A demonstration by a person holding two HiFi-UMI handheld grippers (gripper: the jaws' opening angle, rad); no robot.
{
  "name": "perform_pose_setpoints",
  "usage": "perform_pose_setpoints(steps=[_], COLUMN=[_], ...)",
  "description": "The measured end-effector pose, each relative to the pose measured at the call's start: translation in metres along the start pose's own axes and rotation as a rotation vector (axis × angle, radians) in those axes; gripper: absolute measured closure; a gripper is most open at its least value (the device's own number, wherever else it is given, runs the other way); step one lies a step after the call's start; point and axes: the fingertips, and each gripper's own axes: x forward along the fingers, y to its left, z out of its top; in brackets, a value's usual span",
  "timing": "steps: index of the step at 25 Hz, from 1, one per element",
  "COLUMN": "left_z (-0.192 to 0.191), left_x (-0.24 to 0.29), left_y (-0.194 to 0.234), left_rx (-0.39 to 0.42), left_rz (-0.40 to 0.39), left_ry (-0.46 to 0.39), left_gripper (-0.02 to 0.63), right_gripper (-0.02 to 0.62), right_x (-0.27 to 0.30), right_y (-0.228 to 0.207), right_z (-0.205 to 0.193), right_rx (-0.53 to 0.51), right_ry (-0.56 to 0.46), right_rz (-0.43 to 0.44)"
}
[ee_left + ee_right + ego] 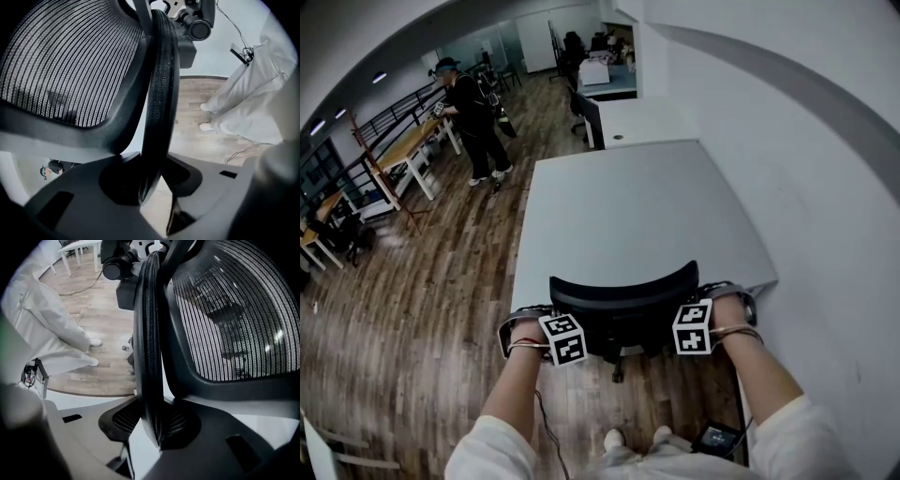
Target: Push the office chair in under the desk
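Stretching along the white wall (825,187), the pale grey counter (637,216) fills the middle of the head view. The black office chair (623,302) stands with its backrest at the counter's near edge. The left tool (151,185) and the right tool (154,427) each clench the backrest's rim.

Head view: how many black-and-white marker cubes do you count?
2 cubes: one on the left gripper, one on the right gripper, at either end of the black mesh backrest. None seems hidden.
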Motion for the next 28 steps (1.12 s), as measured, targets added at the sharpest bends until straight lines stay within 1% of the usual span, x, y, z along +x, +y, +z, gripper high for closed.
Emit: perform_pose_setpoints(steps=[5, 13, 15, 19, 21, 23, 26, 28], left_z=[-0.005, -0.005, -0.006, -0.009, -0.010, -0.010, -0.009, -0.010], left_x=[-0.005, -0.009, -0.009, -0.006, -0.005, -0.005, -0.007, -0.011], left_y=[0.006, 0.004, 0.004, 0.004, 0.001, -0.001, 0.000, 0.003], left_rx=[0.008, 0.012, 0.020, 0.067, 0.075, 0.074, 0.057, 0.028], left_rz=[0.006, 0.016, 0.029, 0.089, 0.091, 0.085, 0.093, 0.107], left_ry=[-0.010, -0.025, -0.014, 0.018, 0.018, 0.007, -0.030, -0.058], left_gripper=[0.479, 0.479, 0.477, 0.475, 0.429, 0.383, 0.379, 0.379], right_gripper=[0.465, 0.465, 0.465, 0.463, 0.454, 0.425, 0.407, 0.393], right_x=[-0.003, -0.007, -0.007, -0.006, -0.006, -0.006, -0.007, -0.010], right_y=[-0.004, -0.002, -0.001, 0.000, 0.002, 0.004, 0.005, 0.004], right_z=[0.005, 0.003, 0.003, 0.004, 0.005, 0.006, 0.009, 0.010], right_rx=[0.010, 0.004, 0.002, -0.007, 0.001, 0.011, 0.030, 0.068], right_ry=[-0.005, 0.006, 0.001, -0.014, -0.026, -0.039, -0.072, -0.111], right_rz=[0.000, 0.004, 0.004, -0.002, 0.008, 0.022, 0.045, 0.063])
